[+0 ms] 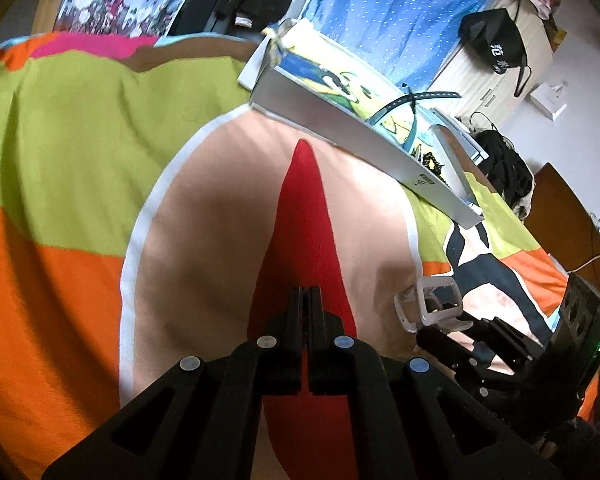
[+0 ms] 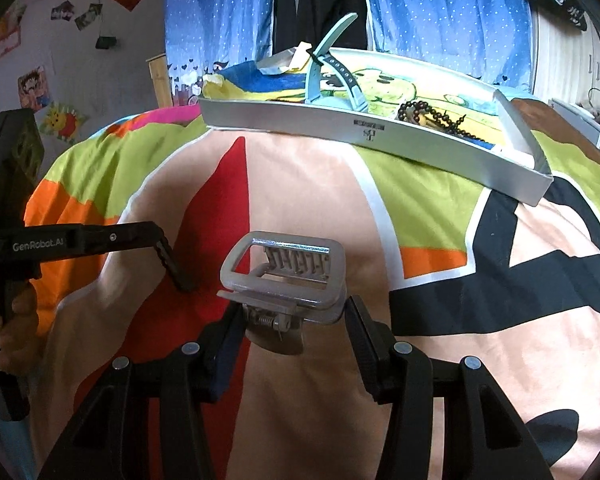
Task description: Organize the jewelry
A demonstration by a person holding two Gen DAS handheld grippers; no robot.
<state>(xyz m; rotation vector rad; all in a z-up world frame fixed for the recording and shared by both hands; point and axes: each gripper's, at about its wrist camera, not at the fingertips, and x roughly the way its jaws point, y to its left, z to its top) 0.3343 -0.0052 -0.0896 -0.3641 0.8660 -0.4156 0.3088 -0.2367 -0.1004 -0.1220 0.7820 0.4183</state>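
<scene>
A translucent grey hair claw clip (image 2: 288, 276) sits between the fingers of my right gripper (image 2: 292, 320), which is shut on its hinge end just above the bedspread. The same clip (image 1: 430, 300) shows at the lower right of the left wrist view. My left gripper (image 1: 309, 294) is shut with nothing in it, tips over the red patch of the bedspread; it also appears at the left as the left gripper (image 2: 178, 270). A silver tray box (image 2: 380, 132) lies further back, holding a teal watch (image 2: 332, 76) and a dark bead bracelet (image 2: 432, 116).
A colourful bedspread (image 1: 80, 140) covers the bed under everything. The tray box (image 1: 360, 136) also holds crumpled paper (image 2: 288, 60). Blue dotted curtains (image 2: 440, 12) hang behind. A person's hand (image 2: 4, 332) holds the left gripper's handle. A black bag (image 1: 496, 40) hangs on a cabinet.
</scene>
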